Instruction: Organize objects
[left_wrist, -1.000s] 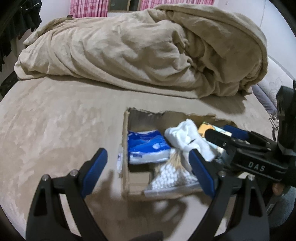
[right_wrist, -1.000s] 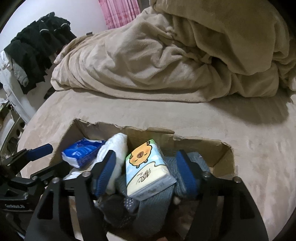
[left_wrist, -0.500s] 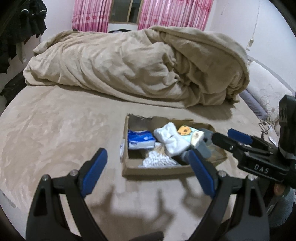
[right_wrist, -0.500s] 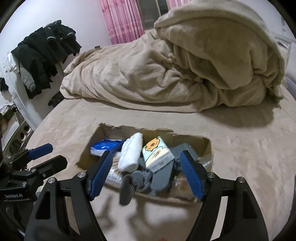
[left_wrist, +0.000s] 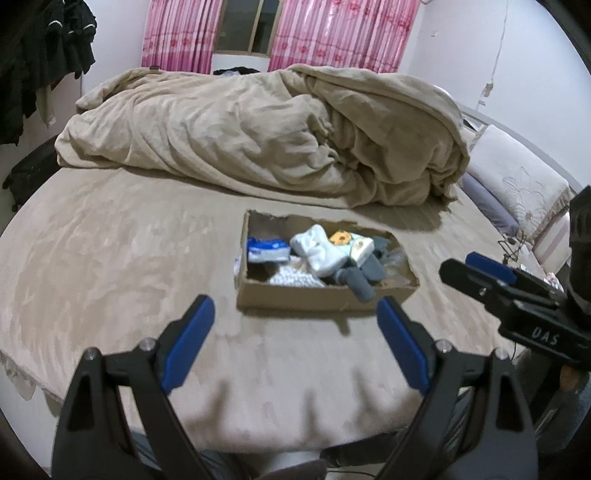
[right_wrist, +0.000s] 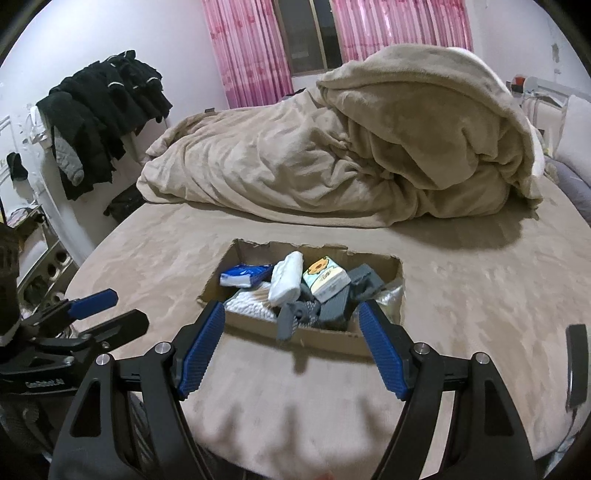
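Cardboard box (right_wrist: 325, 338) on bed (right_wrist: 461, 295), filled with socks and tissue packs, at 12 o'clock; left gripper (left_wrist: 295, 339) and right gripper (right_wrist: 291, 343) both wide, empty.

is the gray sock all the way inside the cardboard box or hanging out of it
Hanging out. The gray sock droops over the front wall of the cardboard box, its toe outside; the rest lies inside.

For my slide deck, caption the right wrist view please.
Open right gripper above the bed, facing a cardboard box of socks, tissues and cotton swabs.
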